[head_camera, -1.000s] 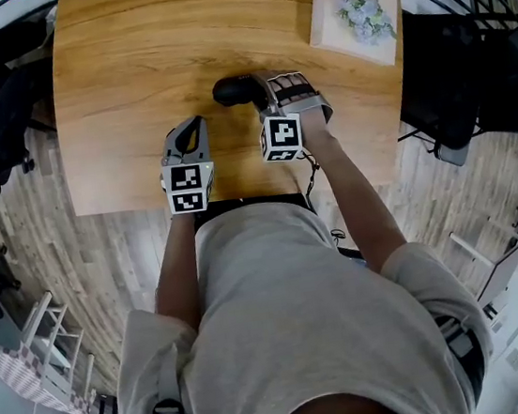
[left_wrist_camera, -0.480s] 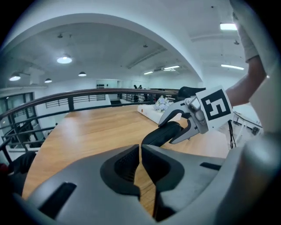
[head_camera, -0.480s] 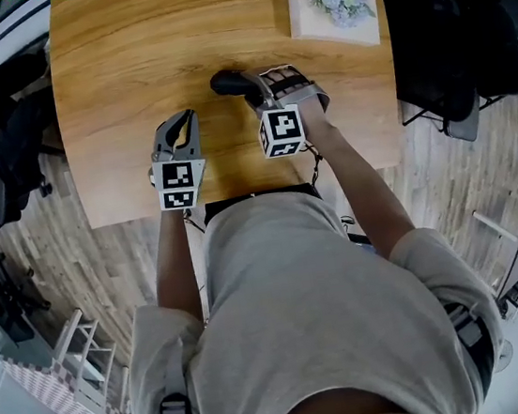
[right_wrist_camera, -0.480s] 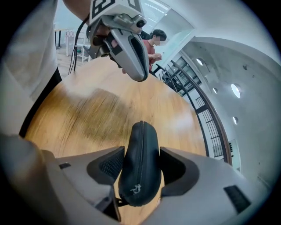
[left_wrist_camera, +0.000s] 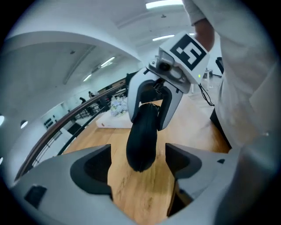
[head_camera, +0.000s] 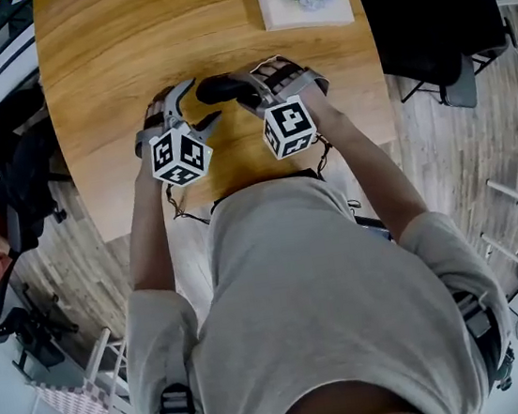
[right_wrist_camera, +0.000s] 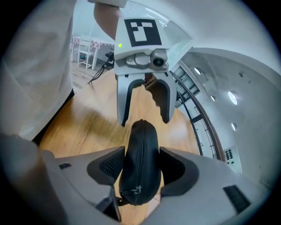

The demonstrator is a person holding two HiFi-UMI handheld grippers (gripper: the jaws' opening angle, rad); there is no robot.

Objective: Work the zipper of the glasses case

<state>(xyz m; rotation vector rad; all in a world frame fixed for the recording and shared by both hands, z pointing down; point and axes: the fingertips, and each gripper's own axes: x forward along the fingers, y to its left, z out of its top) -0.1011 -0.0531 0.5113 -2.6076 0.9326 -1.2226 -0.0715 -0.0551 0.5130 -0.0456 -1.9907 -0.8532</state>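
Two right-gripper pads (right_wrist_camera: pixel 109 165) against glasses case (right_wrist_camera: pixel 140 158)

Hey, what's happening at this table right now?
A person works two handheld grippers over a wooden table. The right gripper, its jaws just closing, clamps a black glasses case and holds it up over the wood. The left gripper, its jaws just opened wide, faces the case's free end without gripping it. The zipper looks shut.

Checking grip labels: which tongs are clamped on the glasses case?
The right tongs, just closed onto the glasses case; the left tongs have just opened, its end between them untouched.
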